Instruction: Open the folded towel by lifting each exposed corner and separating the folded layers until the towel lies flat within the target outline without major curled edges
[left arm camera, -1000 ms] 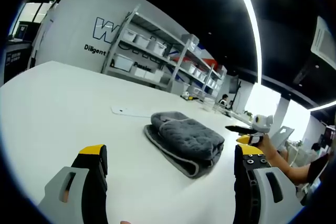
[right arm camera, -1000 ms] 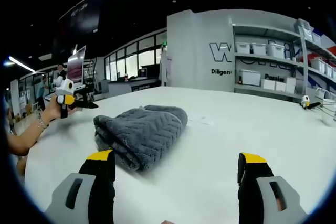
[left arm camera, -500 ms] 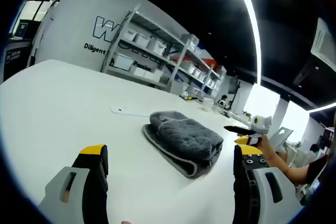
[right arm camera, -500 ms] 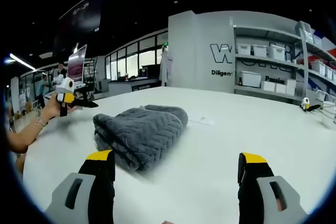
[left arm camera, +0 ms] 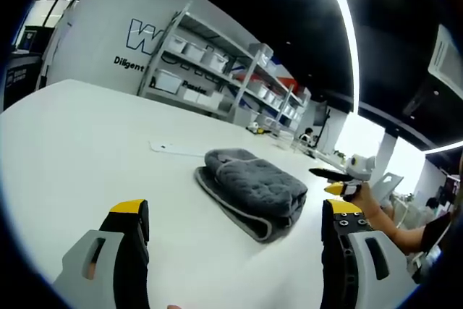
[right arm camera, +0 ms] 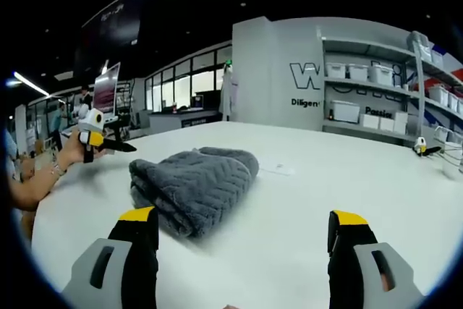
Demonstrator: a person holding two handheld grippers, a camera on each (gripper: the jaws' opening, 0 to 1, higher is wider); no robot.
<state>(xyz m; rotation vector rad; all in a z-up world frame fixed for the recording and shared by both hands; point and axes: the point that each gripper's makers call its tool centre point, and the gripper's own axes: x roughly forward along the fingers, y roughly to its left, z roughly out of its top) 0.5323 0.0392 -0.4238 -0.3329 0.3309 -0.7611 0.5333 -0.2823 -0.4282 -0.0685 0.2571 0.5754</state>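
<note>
My left claw [left arm camera: 229, 251] is spread wide with nothing between its yellow-tipped jaws; my right claw [right arm camera: 242, 255] is likewise apart and empty. Both hover above the bare white counter [left arm camera: 72, 150], short of the work.

The grey folded terry towel with a woven ridged pattern [left arm camera: 249, 189] lies out on the counter's open middle, well away from its edges. It is bundled thick, with a rounded roll along one side and stacked layers showing at the end nearest my left claw. In the right gripper view the towel [right arm camera: 192, 186] sits ahead of the left jaw. A thin flat white slip [left arm camera: 173, 151] lies on the counter beyond it; whether this belongs to the target outline I cannot tell, and no outline is plain from here.

Unfolding has not begun. To do it well, I judge each claw should come in low at a loose outer corner, pinch the top layer only, and lift and draw outward, keeping the hems from curling.
</note>
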